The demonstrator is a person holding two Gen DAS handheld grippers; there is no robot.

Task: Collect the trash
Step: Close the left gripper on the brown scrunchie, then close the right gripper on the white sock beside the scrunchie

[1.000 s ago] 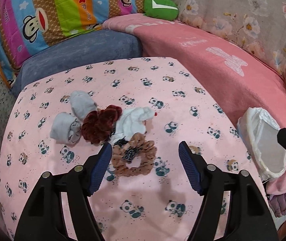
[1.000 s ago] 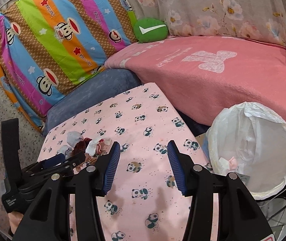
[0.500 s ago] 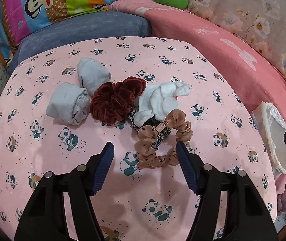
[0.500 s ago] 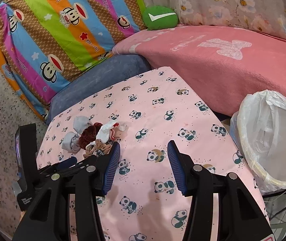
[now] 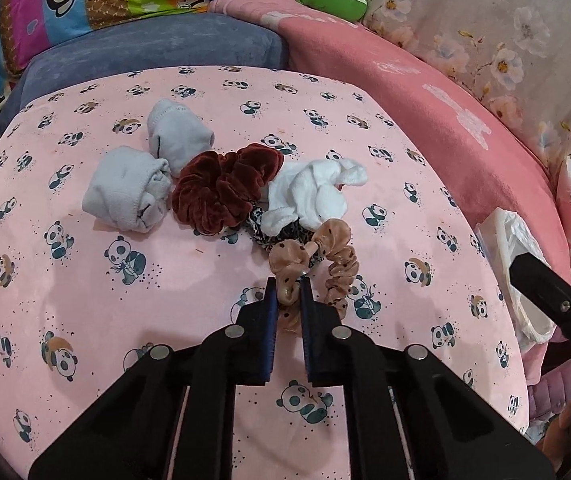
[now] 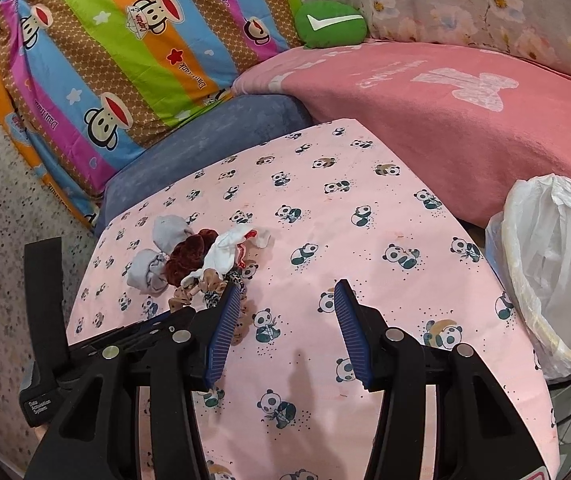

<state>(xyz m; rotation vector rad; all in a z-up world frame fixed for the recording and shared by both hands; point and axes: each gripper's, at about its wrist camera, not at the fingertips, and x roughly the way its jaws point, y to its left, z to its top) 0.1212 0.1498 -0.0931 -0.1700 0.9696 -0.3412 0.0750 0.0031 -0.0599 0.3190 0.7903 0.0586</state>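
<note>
Left gripper point(image 5: 288, 296): we pinch the tan dotted fabric scrunchie point(image 5: 317, 264), lying on the panda-print pink cloth point(image 5: 85, 320).
Right gripper point(image 6: 287, 320): spread wide, empty.
Risk: our thin hold may slip before the white-lined bin point(image 6: 557, 280).

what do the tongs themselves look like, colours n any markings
Both tongs look alike: matte black plastic arms with triangular cut-outs, round silver rivets at the joints, and dark blue ribbed pads on the inner finger faces. That holds for the left tongs and the right tongs. A black body beside them carries small white lettering. No cables or sleeves show.
</note>
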